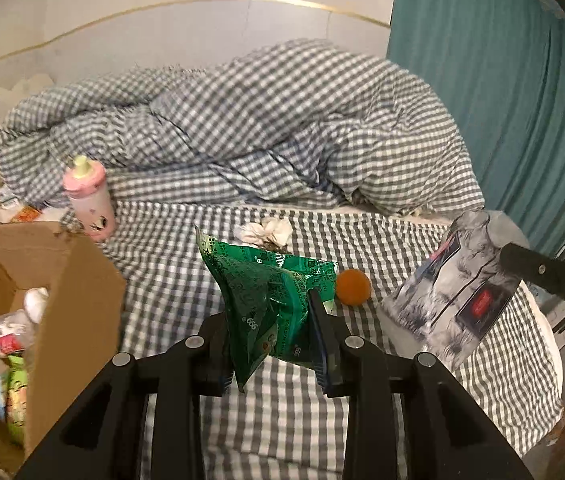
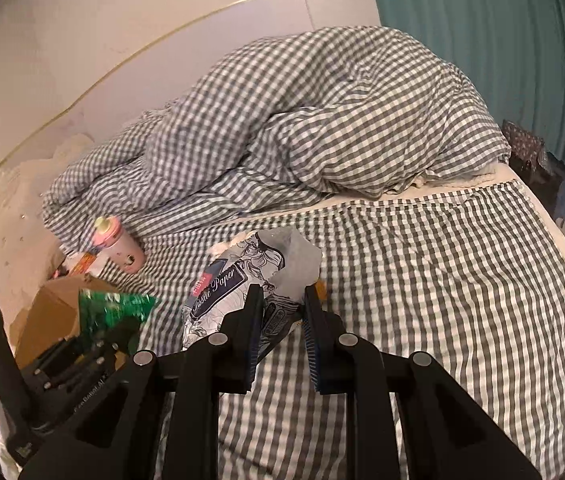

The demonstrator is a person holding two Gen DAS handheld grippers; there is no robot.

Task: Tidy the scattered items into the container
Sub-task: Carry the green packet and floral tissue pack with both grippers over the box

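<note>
Fingers (image 1: 270, 308) of each gripper closed on one packet: left green (image 1: 266, 300), right tissue (image 2: 242, 292).

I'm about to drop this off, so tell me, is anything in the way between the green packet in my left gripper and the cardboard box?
Nothing visible blocks it. The left gripper holds the green packet above the bedsheet, and the cardboard box sits open to its left. The pink bottle stands behind the box, off the path.

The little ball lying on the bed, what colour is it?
Orange. The ball shows best in the left wrist view, resting on the checked sheet.
</note>
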